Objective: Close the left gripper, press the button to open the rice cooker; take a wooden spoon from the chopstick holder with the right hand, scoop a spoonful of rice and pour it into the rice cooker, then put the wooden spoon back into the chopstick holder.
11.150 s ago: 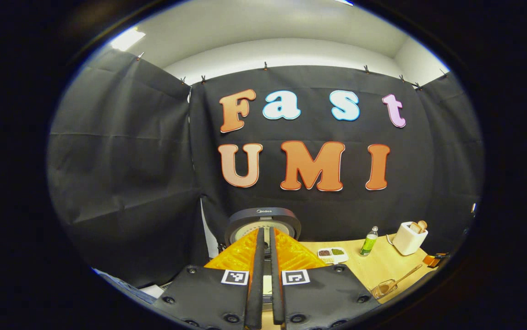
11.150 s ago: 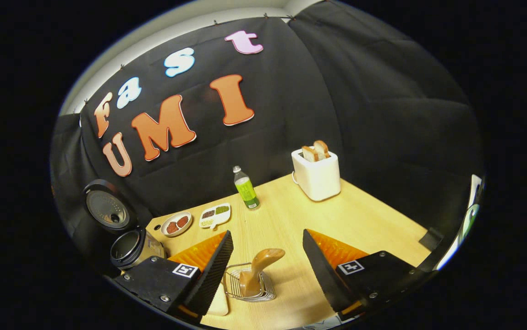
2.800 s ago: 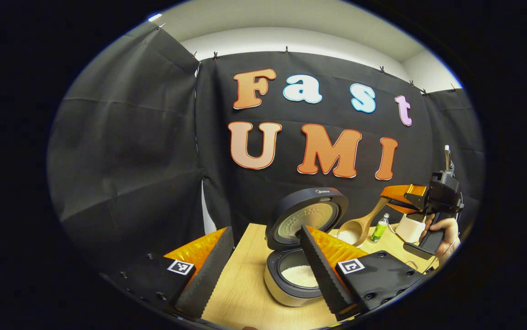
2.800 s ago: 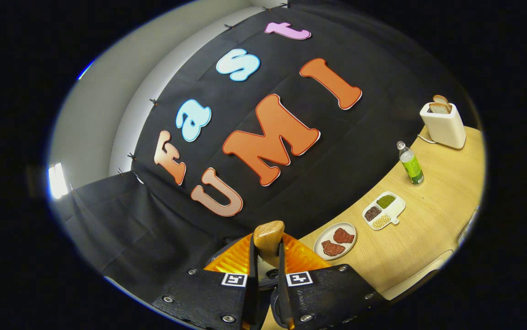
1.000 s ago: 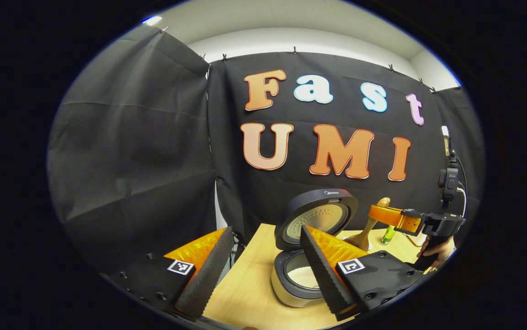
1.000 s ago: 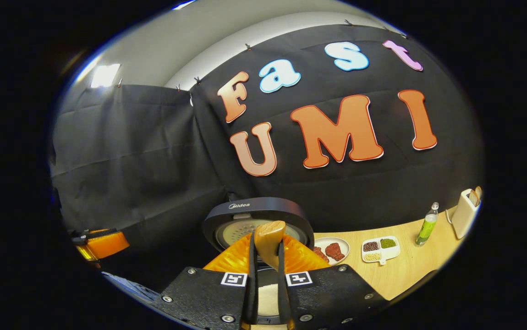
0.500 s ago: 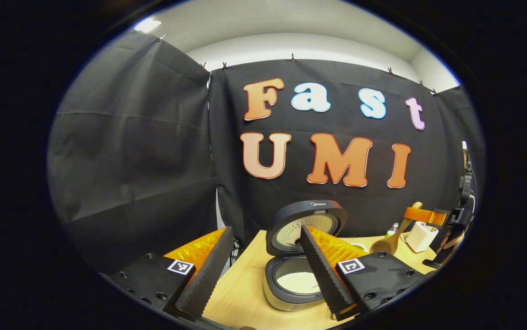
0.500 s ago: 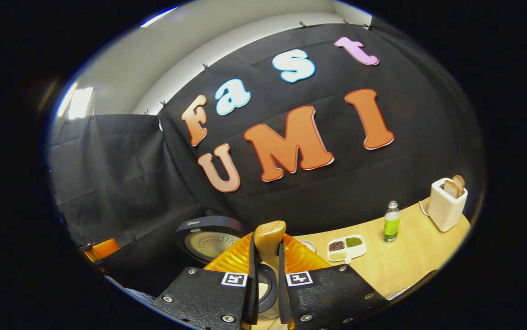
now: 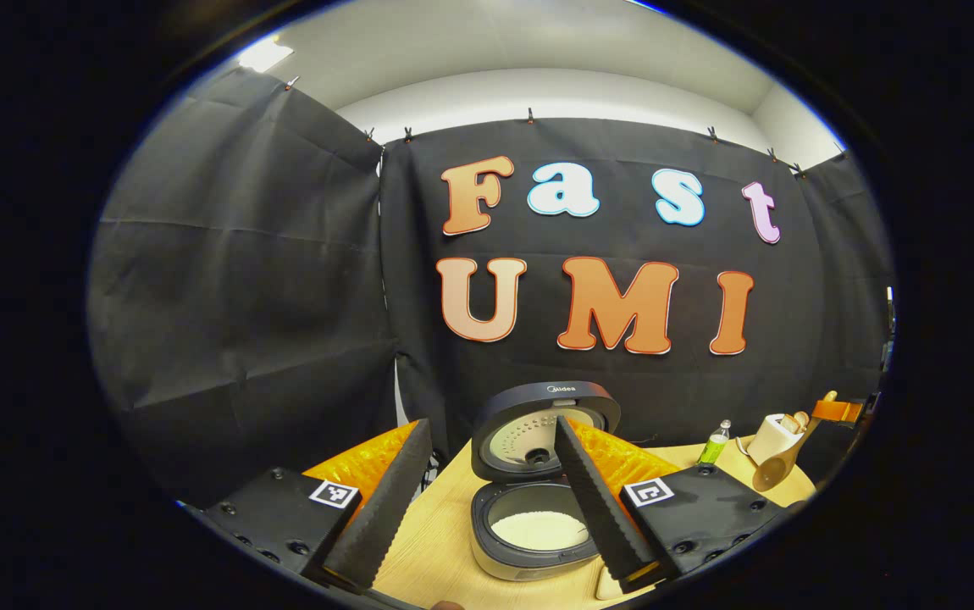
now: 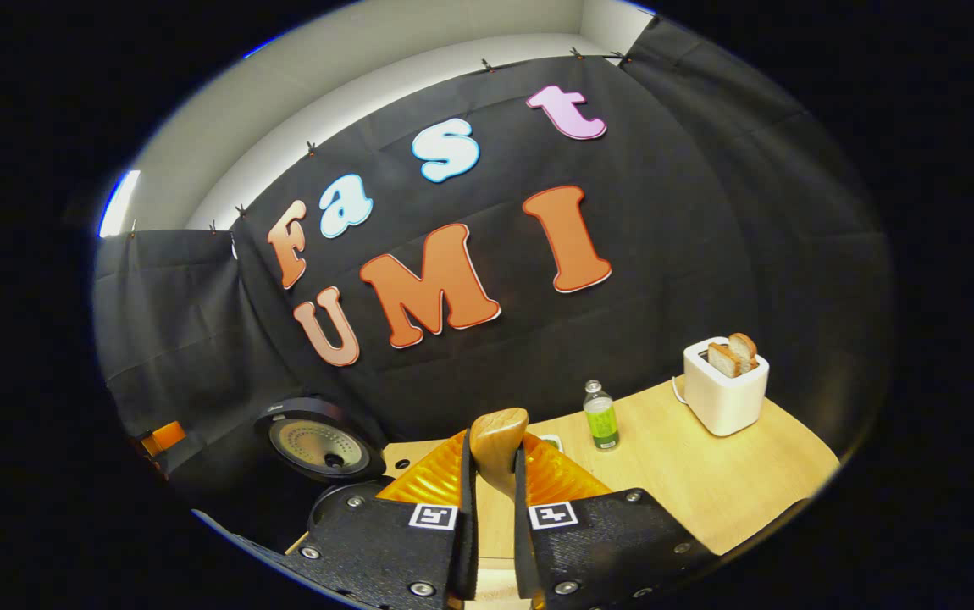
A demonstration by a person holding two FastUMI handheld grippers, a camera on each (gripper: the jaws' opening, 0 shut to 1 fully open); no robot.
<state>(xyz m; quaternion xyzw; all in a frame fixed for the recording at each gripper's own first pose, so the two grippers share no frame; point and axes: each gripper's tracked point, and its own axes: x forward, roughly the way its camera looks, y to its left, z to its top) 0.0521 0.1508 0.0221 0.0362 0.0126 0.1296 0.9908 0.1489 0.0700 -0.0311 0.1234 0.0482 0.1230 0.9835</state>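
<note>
Right gripper view: right tool (image 10: 493, 542), tilted, clenches the wooden spoon (image 10: 497, 449) handle upright. Left tool (image 9: 487, 500) hangs released above the open rice cooker (image 9: 535, 532) at 6 o'clock.

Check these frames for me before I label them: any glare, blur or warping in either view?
Left gripper view: sharp, a bright ceiling light at the top left, the rice cooker evenly lit. Right gripper view: the horizon tilts, fisheye bends the table edge, and the wooden spoon handle between the fingers looks crisp.
</note>
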